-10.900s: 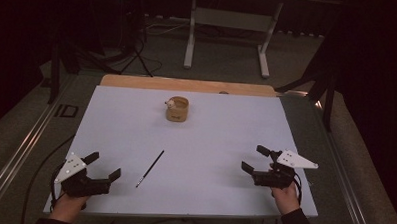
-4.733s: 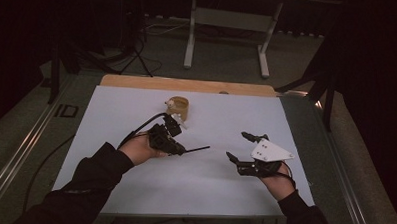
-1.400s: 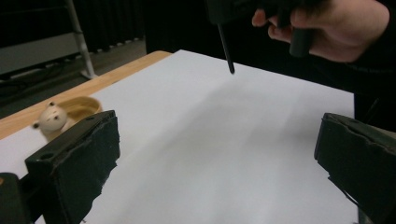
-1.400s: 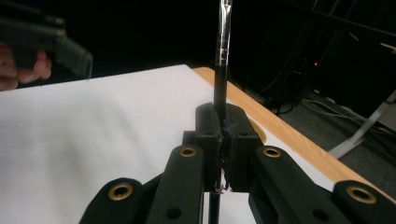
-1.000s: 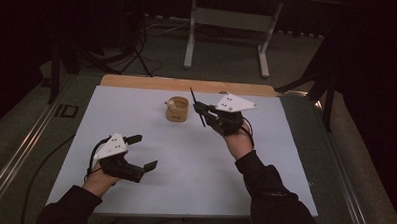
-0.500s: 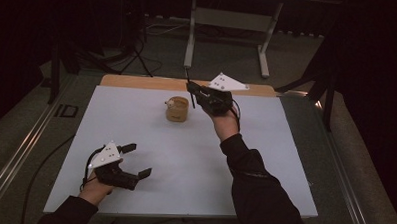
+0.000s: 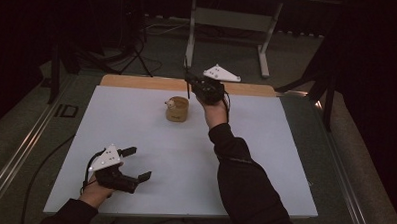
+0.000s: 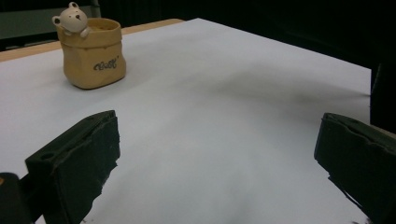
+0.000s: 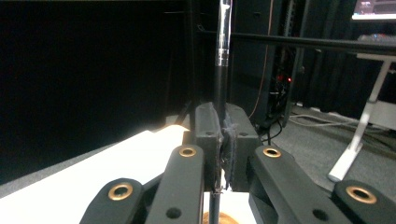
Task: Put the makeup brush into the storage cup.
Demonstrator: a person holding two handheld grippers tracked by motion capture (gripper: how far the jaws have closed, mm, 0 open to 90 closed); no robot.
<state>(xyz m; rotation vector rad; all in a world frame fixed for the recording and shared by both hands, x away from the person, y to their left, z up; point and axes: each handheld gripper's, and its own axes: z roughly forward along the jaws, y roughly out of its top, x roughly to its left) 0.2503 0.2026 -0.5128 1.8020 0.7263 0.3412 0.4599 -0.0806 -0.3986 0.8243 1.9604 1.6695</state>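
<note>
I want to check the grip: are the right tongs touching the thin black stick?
Touching. In the right gripper view, the right tongs are shut on the black stick, which stands upright, pinched between both pads, above the tan pot.

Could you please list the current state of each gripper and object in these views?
Left gripper: open, empty, low over the white table.
Right gripper: shut on the pen, held upright just beyond the pot.
Bear pot: upright, open-topped, untouched.

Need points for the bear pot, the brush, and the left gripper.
bear pot [image 8: 95,63], left gripper view, front wall by the lettering.
brush [image 9: 222,56], right gripper view, handle above the shut jaws.
left gripper [image 7: 136,164], high view, between its open fingertips.
</note>
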